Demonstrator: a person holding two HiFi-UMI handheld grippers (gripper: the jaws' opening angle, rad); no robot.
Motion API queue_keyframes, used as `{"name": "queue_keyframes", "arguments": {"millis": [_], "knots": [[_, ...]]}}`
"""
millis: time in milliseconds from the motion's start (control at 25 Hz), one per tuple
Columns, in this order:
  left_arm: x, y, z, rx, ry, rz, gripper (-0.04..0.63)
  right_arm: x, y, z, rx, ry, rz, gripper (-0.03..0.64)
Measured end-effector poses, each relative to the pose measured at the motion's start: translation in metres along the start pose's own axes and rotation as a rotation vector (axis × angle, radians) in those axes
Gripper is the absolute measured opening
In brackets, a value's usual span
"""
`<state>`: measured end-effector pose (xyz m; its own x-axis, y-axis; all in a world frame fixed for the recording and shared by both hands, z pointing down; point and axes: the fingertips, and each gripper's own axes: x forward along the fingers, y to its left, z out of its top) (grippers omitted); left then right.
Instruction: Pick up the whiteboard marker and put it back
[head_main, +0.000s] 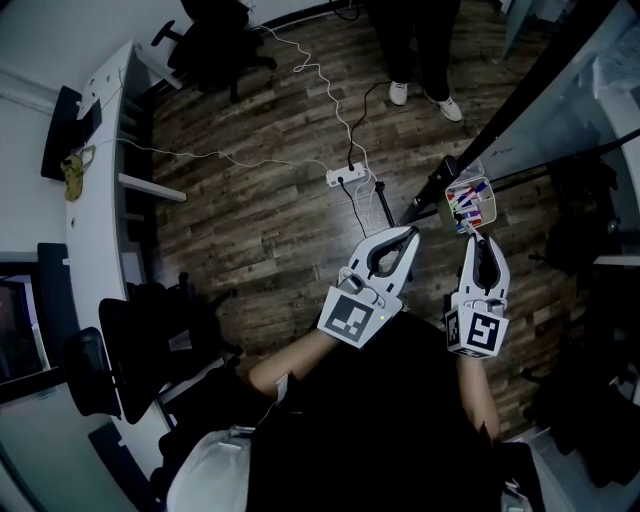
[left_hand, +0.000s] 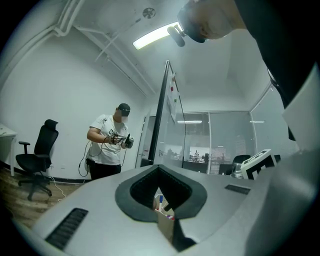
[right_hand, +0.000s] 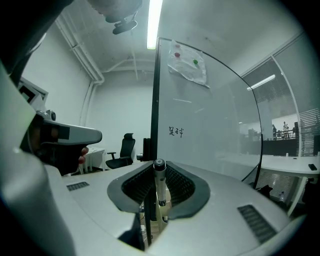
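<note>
A grey whiteboard marker (right_hand: 159, 192) stands upright between the jaws of my right gripper (right_hand: 154, 222), which is shut on it. In the head view the right gripper (head_main: 478, 240) points at a small holder box (head_main: 468, 203) full of coloured markers, fixed to the whiteboard's black frame (head_main: 520, 100). My left gripper (head_main: 408, 234) hovers just left of the box, its jaws shut with nothing between them. Through the left gripper (left_hand: 172, 239) I see the holder box (left_hand: 163, 222) with marker tips (left_hand: 160, 200) sticking up.
The whiteboard (right_hand: 210, 115) with a little writing rises right in front. A power strip (head_main: 345, 177) and its cables lie on the wood floor. A person (left_hand: 110, 142) stands beyond the board holding grippers. Office chairs (head_main: 215, 45) and a long white desk (head_main: 100, 200) stand to the left.
</note>
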<state>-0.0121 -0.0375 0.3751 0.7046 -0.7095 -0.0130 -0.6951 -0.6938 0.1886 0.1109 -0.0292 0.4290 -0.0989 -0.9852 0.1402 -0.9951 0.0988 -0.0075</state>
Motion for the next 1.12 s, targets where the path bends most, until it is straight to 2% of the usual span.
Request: {"name": "queue_keyframes", "arguments": {"millis": [1120], "knots": [[-0.016,-0.053,-0.011,0.004,0.009,-0.039,0.0,-0.079,0.0,0.005,0.008,-0.026,0.042,0.085]]}}
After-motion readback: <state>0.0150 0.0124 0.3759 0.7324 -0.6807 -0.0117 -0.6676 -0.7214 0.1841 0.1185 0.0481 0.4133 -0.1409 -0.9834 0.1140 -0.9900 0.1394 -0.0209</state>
